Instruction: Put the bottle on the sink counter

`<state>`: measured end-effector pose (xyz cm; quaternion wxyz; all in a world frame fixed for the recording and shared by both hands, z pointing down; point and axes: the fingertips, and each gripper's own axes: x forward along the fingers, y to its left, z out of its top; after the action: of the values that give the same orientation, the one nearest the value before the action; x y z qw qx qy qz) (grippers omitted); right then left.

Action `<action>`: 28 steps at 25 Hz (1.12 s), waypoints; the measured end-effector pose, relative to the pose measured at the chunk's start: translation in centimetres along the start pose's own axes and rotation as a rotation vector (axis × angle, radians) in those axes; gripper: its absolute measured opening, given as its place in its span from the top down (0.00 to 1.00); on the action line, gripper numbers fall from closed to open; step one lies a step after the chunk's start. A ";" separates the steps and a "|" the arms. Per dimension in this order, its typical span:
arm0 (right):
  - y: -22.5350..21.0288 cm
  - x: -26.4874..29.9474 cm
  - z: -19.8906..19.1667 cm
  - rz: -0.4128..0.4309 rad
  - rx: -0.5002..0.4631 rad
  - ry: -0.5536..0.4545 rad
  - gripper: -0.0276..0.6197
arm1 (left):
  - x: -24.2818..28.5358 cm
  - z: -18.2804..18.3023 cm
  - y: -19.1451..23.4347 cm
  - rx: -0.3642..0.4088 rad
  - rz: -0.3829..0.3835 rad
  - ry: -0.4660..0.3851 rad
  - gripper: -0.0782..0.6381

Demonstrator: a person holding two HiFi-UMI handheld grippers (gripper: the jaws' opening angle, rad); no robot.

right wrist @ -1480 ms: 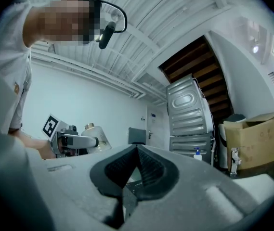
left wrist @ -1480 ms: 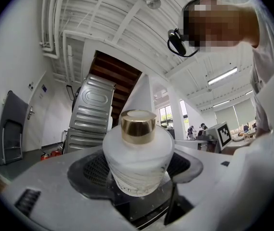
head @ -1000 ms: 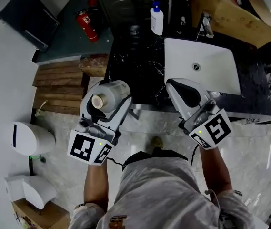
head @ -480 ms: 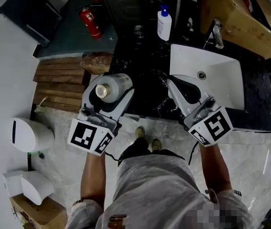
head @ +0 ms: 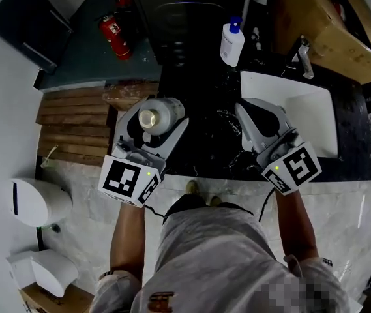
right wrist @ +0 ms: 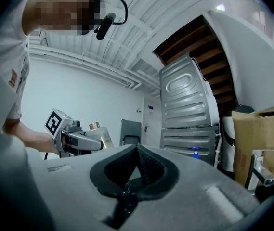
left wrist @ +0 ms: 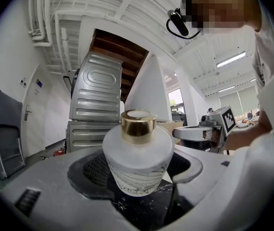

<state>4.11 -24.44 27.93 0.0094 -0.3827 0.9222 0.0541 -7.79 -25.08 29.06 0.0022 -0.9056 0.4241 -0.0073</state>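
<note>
I am holding the frosted bottle (left wrist: 137, 160) upright, gold cap up, in the left tool (head: 152, 124) over the black marble table (head: 205, 142) near its left edge, with the surface lying straight below. The right tool (head: 257, 117) is idling pinched shut, empty. The jaws are hiding the bottle's base, so I cannot judge contact.

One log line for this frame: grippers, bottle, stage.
left gripper: shut on bottle | right gripper: shut, empty | bottle: upright, over left edge of black counter | stage: not yet released

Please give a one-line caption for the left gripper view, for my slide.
Left gripper holding a frosted, gold-capped bottle over the black marble counter.
</note>
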 end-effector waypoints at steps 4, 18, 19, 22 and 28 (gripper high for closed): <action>-0.8 2.1 -0.6 -0.044 -0.009 0.024 0.96 | 1.4 -1.2 2.3 0.017 -0.041 0.011 0.44; -4.2 5.5 -5.6 -0.064 -0.028 0.149 0.96 | 7.0 -6.5 5.9 0.011 -0.072 0.156 0.44; -4.5 5.7 -6.0 -0.064 -0.022 0.151 0.96 | 7.5 -6.9 6.1 0.012 -0.072 0.167 0.44; -5.1 6.0 -6.8 -0.058 -0.010 0.157 0.96 | 8.8 -8.3 6.6 0.013 -0.071 0.199 0.44; -6.4 6.0 -8.6 -0.071 0.029 0.180 0.96 | 10.8 -11.0 7.2 0.014 -0.084 0.267 0.44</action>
<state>4.61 -34.14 35.54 -0.0659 -0.4185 0.9058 0.0057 -6.58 -37.98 40.08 -0.0480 -0.9136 0.3821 -0.1307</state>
